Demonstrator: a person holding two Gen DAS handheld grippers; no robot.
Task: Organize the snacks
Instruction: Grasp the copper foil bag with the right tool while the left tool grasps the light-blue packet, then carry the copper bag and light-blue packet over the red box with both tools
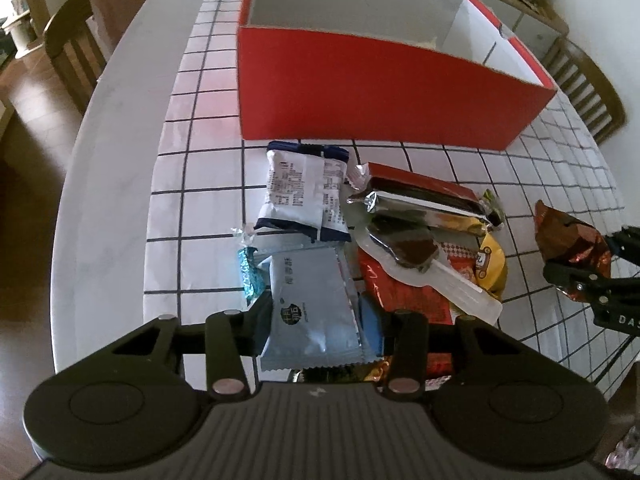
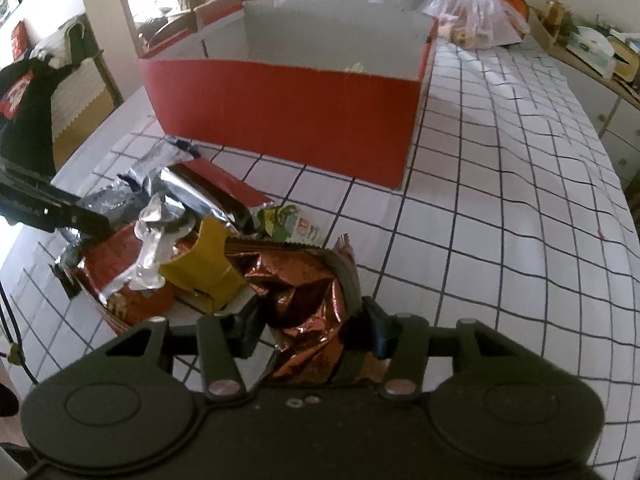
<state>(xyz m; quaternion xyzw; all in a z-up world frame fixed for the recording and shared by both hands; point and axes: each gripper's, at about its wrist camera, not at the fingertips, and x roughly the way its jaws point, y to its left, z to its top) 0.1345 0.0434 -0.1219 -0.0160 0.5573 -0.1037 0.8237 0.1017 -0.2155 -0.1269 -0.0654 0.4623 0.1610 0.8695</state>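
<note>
The left claw (image 1: 316, 332) is clamped on a pale blue packet (image 1: 312, 316) at the near end of the snack pile (image 1: 400, 232). The right claw (image 2: 310, 332) grips a crinkled copper foil packet (image 2: 304, 300) just beside that pile. Beyond both, the red box (image 1: 380, 92) stands open-topped on the checked cloth (image 2: 500, 220) toward the table's (image 1: 112, 160) far edge.

left wrist: close, steeply down | right wrist: same | shared: red box (image 1: 384, 92)

A white round table (image 1: 120, 152) under a black-gridded cloth (image 2: 500, 220) stood on dark wood flooring (image 1: 28, 184), wooden chairs (image 1: 74, 52) around it, by white walls (image 1: 592, 8).
</note>
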